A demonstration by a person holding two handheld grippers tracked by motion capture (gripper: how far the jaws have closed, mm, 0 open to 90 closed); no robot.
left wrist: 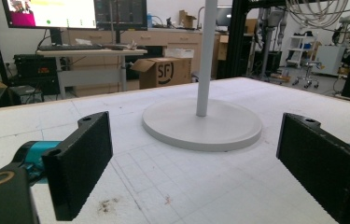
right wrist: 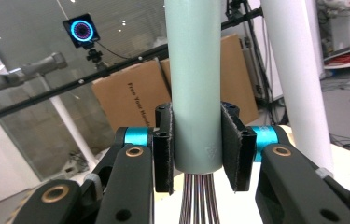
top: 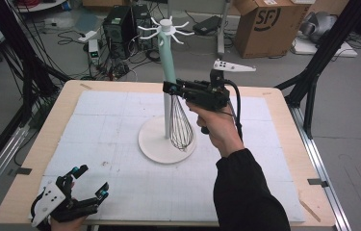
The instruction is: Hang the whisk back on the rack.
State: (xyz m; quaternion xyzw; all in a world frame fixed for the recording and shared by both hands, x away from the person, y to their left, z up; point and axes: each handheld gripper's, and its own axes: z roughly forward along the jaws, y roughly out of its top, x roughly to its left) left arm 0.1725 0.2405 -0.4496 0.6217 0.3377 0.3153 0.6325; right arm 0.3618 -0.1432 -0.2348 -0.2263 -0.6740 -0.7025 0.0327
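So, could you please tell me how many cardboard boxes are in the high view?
2 at least: a large open box at the upper right, part of another at the top edge; more may be hidden.

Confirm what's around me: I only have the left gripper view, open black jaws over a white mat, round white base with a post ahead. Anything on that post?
Observer: Yes. The high view shows a wire whisk with a pale green handle held upright beside the white hook stand.
Operator: Who's holding it?
Observer: The right gripper. Its own view shows both black pads clamped on the handle's lower end, wires hanging below.
Operator: Is the whisk hung on a hook?
Observer: Can't tell; the handle top reaches the white hook ring in the high view, but contact isn't clear.
Operator: Where's my gripper?
Observer: The left gripper sits at the table's near left corner, open.
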